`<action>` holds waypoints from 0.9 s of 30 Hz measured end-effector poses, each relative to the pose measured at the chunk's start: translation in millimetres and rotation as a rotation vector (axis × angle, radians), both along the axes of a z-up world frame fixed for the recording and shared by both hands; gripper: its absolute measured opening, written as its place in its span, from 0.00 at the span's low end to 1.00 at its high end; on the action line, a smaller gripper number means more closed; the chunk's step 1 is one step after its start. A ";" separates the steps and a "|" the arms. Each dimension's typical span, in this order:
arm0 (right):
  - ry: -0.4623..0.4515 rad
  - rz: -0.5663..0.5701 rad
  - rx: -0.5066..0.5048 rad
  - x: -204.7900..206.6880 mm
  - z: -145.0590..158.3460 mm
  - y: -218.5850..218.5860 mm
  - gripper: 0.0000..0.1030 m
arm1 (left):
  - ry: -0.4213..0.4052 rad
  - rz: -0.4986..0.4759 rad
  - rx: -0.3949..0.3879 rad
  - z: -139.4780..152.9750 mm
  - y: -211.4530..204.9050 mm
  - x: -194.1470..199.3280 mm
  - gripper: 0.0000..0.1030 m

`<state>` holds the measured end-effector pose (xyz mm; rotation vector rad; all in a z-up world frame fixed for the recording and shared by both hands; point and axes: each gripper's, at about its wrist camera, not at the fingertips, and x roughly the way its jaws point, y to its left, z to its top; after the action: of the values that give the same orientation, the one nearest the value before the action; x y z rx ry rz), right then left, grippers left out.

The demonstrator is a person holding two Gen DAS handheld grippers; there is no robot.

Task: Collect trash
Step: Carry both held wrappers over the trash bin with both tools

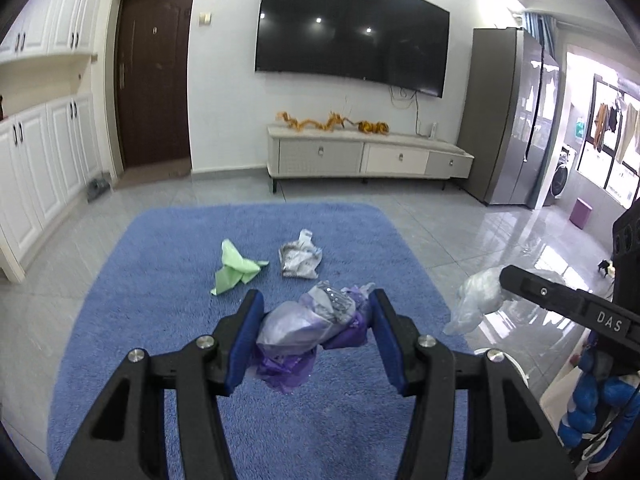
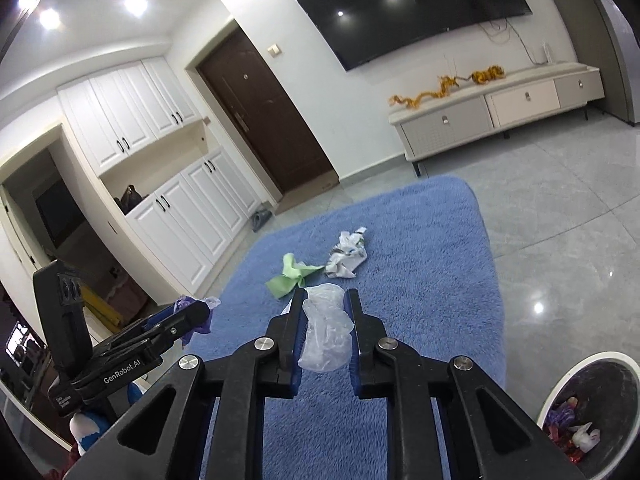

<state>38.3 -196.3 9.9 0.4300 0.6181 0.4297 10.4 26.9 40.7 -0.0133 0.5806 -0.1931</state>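
Left wrist view:
Left gripper (image 1: 316,320): blue-padded fingers (image 1: 248,340) are standing about half apart and pressing on both sides of a purple and grey plastic bundle (image 1: 312,328), holding it clear above the rug.
Blue rug (image 1: 160,320): lying on the grey tiled floor (image 1: 500,240), under the gripper.
Green scrap (image 1: 236,268): crumpled, resting on the rug beyond the fingers, to the far left.
Printed wrapper (image 1: 300,258): crumpled white and grey, sitting just right of the green scrap, apart from it.
Right gripper (image 1: 505,275): coming in from the right edge, seen side-on, with a clear plastic wad (image 1: 476,300) hanging at its tip over the rug's right border.
Background: a dark wall television (image 1: 352,28) is hanging above a low white cabinet (image 1: 368,156); a brown door (image 1: 154,76) is standing to the far left.

Right wrist view:
Right gripper (image 2: 326,296): fingers are closed in tight, pinching the clear plastic wad (image 2: 326,332) between the blue pads; the wad is held up off the rug (image 2: 420,280).
Green scrap (image 2: 292,274) and printed wrapper (image 2: 348,256): lying on the rug past the fingertips, wrapper further right.
Left gripper (image 2: 200,308): reaching in from the left, purple plastic (image 2: 192,304) showing at its tip.
Trash bin (image 2: 560,392): white-rimmed, dark inside, standing near right on the floor just beside the rug, with crumpled litter already in it.
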 end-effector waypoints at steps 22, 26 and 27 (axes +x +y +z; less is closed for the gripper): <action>-0.078 -0.121 0.018 -61.9 17.6 -63.9 0.17 | -0.154 -0.032 0.136 23.8 -66.1 -51.5 0.51; -0.073 -0.185 0.013 -62.4 6.9 -91.4 0.17 | -0.119 -0.081 0.171 15.0 -97.7 -37.7 0.51; -0.066 -0.204 0.010 -62.4 3.0 -99.3 0.17 | -0.110 -0.094 0.177 12.9 -106.5 -35.4 0.51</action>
<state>-24.1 -295.6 13.0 0.4812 0.5023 0.2517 -25.0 -79.6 53.6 0.1956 0.4870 -0.2317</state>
